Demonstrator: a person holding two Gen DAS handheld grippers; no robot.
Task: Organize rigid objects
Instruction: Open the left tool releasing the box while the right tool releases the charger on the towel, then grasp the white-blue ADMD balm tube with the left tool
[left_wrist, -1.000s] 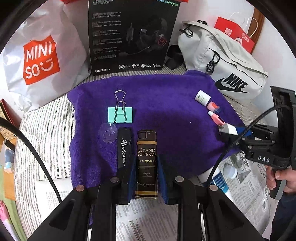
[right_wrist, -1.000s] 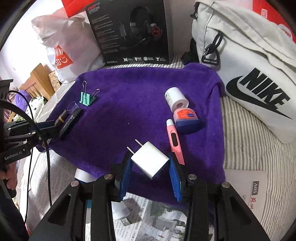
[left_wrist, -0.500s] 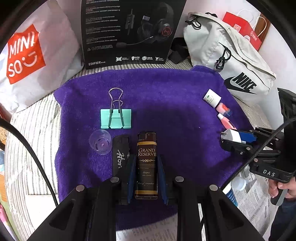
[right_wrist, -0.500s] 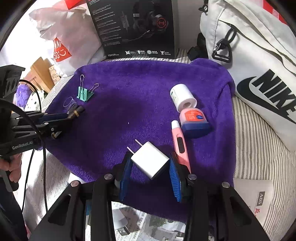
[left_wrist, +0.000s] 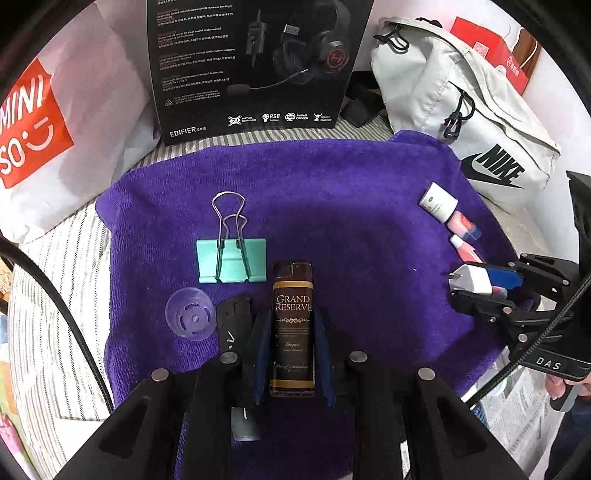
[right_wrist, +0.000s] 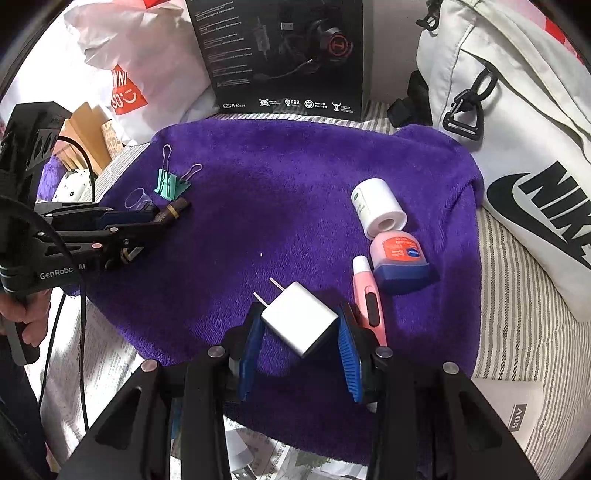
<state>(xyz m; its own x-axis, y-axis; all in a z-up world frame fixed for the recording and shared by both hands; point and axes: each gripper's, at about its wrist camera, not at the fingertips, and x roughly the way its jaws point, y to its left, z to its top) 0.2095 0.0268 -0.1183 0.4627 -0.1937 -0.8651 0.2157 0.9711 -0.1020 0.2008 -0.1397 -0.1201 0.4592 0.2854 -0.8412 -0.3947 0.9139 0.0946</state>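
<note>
My left gripper (left_wrist: 291, 354) is shut on a brown "Grand Reserve" lighter (left_wrist: 293, 325), held over the left part of a purple towel (left_wrist: 332, 206). Beside it lie a black flat item (left_wrist: 232, 321), a clear plastic cap (left_wrist: 190, 313) and a teal binder clip (left_wrist: 231, 258). My right gripper (right_wrist: 299, 347) is shut on a white plug adapter (right_wrist: 301, 321), prongs pointing forward, over the towel's near edge (right_wrist: 258, 184). Right of it lie a pink pen-like tube (right_wrist: 369, 299), a pink and blue jar (right_wrist: 400, 258) and a white roll (right_wrist: 376, 206).
A black headset box (left_wrist: 255, 62) stands behind the towel. A white Nike bag (left_wrist: 461, 110) lies at the back right and a Miniso bag (left_wrist: 44, 122) at the back left. Newspaper (right_wrist: 258, 458) lies under the towel's near edge on a striped cover (right_wrist: 517, 295).
Both grippers have moved forward over the towel with their objects still held. The left gripper now reaches beside the binder clip and covers most of the black flat item.
</note>
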